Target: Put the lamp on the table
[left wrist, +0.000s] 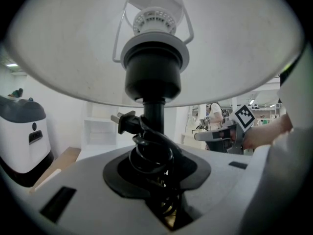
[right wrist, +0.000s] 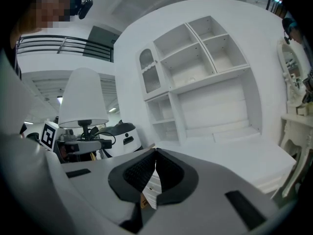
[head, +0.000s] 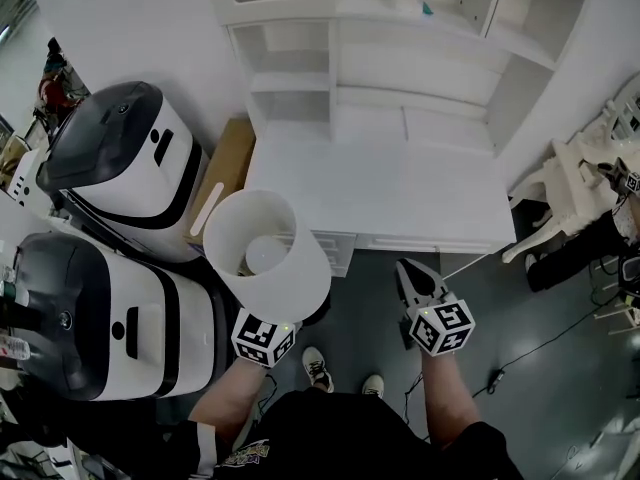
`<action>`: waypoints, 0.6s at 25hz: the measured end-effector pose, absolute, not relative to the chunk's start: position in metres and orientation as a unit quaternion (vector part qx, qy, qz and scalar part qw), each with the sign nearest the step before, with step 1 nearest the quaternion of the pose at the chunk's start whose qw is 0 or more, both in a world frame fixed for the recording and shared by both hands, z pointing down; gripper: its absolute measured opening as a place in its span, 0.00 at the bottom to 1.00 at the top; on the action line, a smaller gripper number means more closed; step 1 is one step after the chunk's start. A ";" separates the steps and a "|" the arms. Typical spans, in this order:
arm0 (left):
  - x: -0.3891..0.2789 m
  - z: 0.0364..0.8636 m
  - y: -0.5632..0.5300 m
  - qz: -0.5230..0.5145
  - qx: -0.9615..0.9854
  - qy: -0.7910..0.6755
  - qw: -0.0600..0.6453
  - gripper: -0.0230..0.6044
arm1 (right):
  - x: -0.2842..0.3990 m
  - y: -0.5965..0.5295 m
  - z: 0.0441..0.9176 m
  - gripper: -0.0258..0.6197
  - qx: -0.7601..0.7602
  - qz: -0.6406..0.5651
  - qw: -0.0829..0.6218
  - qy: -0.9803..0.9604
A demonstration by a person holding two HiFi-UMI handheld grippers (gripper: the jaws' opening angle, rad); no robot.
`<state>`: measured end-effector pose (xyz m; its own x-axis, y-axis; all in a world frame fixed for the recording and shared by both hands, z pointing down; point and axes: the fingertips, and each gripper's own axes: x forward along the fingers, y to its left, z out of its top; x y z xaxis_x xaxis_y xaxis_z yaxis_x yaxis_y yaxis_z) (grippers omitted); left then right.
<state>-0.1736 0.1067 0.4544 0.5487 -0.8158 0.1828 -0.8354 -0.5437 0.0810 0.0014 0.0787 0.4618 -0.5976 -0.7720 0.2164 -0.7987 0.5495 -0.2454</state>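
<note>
- The left gripper point(left wrist: 155, 177) jaws pinch the lamp point(left wrist: 154, 72) by its cord-wound stem; lift done.
- The right gripper point(right wrist: 152, 176) jaws are pressed together, empty.
- The lamp seemingly hangs short of the white surface point(head: 400, 193); setting it down is left.

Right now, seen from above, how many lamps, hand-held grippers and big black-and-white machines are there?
Lamp: 1
Grippers: 2 (left gripper, right gripper)
Black-and-white machines: 2 (upper machine, lower machine)
Total: 5
</note>
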 end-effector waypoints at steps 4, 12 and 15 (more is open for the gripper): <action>-0.183 0.455 0.095 0.057 0.883 -0.458 0.083 0.24 | -0.009 0.069 0.463 0.08 0.461 0.161 0.041 -0.872; -0.196 0.454 0.072 0.057 0.893 -0.442 0.072 0.24 | -0.021 0.056 0.453 0.08 0.481 0.150 0.041 -0.863; -0.194 0.456 0.066 0.052 0.891 -0.444 0.075 0.24 | -0.020 0.051 0.449 0.08 0.482 0.145 0.042 -0.863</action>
